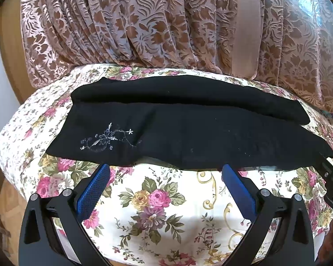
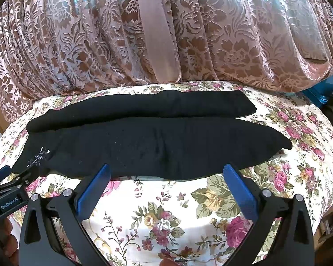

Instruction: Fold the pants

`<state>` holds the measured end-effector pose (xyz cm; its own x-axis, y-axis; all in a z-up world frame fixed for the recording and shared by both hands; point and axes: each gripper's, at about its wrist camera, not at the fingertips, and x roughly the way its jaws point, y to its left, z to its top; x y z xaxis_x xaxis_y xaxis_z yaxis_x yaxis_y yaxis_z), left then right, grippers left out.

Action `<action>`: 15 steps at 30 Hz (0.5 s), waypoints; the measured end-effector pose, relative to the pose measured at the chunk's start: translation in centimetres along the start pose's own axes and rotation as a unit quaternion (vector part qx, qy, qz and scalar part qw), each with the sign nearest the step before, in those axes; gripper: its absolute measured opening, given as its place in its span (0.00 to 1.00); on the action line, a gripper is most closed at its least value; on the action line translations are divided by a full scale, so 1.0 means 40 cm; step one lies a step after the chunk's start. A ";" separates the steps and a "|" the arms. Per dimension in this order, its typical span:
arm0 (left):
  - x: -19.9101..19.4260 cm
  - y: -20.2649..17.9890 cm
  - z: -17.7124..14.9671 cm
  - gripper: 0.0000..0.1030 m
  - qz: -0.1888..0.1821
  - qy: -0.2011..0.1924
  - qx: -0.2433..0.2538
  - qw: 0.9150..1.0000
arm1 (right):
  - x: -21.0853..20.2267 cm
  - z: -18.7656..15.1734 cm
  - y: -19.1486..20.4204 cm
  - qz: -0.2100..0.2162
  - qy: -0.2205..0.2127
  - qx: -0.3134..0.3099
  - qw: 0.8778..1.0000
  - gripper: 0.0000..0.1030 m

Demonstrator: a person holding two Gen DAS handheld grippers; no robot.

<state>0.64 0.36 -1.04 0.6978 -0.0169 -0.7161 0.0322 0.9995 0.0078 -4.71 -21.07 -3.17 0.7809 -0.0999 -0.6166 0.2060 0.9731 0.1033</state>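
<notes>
The black pants (image 1: pixel 188 130) lie stretched crosswise on the flowered bed cover (image 1: pixel 162 201), just ahead of both sets of tongs. The legs run side by side as two long bands, the farther band lying along and partly over the back edge of the nearer one. A pale embroidered motif (image 1: pixel 106 139) sits on the nearer band, ahead and to the left of the left tongs (image 1: pixel 165 170).

The left tongs stand spread wide, blue pads (image 1: pixel 93 190) apart, with nothing between them. Their tips reach the near hem of the pants; whether they touch the cloth cannot be told. The right tongs (image 2: pixel 166 171) are likewise spread wide and hold nothing, their tips at the same near hem, farther along toward the plain end of the garment.

In the right wrist view the pants (image 2: pixel 157 141) taper to a rounded end ahead and to the right of the right tongs, and the motif (image 2: pixel 38 156) shows small at far left. The left tool's body appears at the lower left edge of that view, beside the pants' near corner.

Beyond the pants, a brown-and-pink patterned curtain (image 1: pixel 144 22) hangs down to the back edge of the bed cover. A blue object (image 2: pixel 322 90) shows partly under the curtain, far right of the right tongs.
</notes>
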 end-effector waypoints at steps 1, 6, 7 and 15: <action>0.000 0.000 0.000 0.97 0.001 0.000 0.000 1.000 | 0.000 0.001 0.000 0.000 0.001 -0.001 1.000 0.98; 0.001 0.000 -0.001 0.97 0.001 0.000 0.001 1.000 | 0.002 0.000 0.000 0.001 0.002 -0.001 1.000 0.98; 0.001 0.001 -0.002 0.97 -0.001 0.000 0.000 1.000 | 0.004 -0.001 0.000 0.001 0.003 -0.001 1.000 0.98; 0.004 0.002 -0.005 0.97 -0.001 0.001 0.000 1.000 | 0.007 -0.002 0.002 0.002 0.006 -0.003 1.000 0.98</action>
<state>0.61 0.45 -1.27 0.6959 -0.0198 -0.7179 0.0342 0.9994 0.0056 -4.53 -21.01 -3.39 0.7750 -0.0942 -0.6249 0.2000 0.9746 0.1011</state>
